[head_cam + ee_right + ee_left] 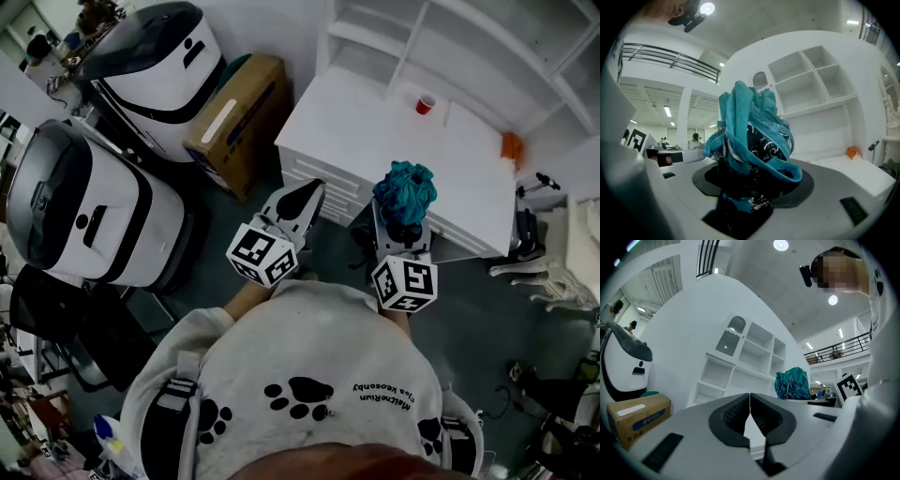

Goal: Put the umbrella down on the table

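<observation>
A folded teal umbrella (406, 194) with a dark patterned lining stands upright between the jaws of my right gripper (403, 236), which is shut on it just short of the near edge of the white table (375, 122). In the right gripper view the umbrella (750, 145) fills the middle and hides the jaw tips. My left gripper (302, 208) is held beside it to the left, level, jaws shut with nothing between them; the left gripper view shows its pads (761, 416) meeting, with the umbrella (792, 384) off to the right.
A red cup (426, 104) and an orange thing (511, 146) sit on the table, white shelves (469, 47) behind it. A cardboard box (236, 120) and two large white-and-black machines (84, 216) stand at left. White furniture (562, 253) stands at right.
</observation>
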{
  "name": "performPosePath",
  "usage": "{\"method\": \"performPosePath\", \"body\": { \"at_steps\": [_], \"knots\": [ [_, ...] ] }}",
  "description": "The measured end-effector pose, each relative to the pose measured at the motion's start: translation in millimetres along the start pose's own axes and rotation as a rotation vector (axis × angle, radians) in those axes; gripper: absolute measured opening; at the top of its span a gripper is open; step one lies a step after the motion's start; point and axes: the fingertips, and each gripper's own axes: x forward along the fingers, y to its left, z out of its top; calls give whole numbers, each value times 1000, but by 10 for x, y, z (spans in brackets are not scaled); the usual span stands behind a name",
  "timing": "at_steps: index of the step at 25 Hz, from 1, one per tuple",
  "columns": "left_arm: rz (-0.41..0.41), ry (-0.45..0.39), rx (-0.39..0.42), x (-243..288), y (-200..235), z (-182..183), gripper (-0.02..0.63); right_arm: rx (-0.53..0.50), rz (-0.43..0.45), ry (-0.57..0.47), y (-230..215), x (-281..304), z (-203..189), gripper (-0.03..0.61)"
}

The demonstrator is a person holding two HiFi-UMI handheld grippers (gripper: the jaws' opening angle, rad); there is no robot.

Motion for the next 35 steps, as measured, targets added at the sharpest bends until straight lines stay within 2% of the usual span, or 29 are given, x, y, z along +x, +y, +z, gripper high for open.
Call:
{"method": "performPosePath", "body": {
  "at_steps": [13, 31, 35],
  "knots": [
    [-20, 47, -25, 590, 96, -225, 20, 24, -37, 32, -560, 346, -34, 273],
    [32, 52, -46, 1547, 534, -316, 20, 54, 31, 105, -1231, 1316, -132, 273],
    [55, 50, -50, 1875, 619, -385, 20, 47, 54, 118, -1503, 1593, -146, 273]
  ]
}}
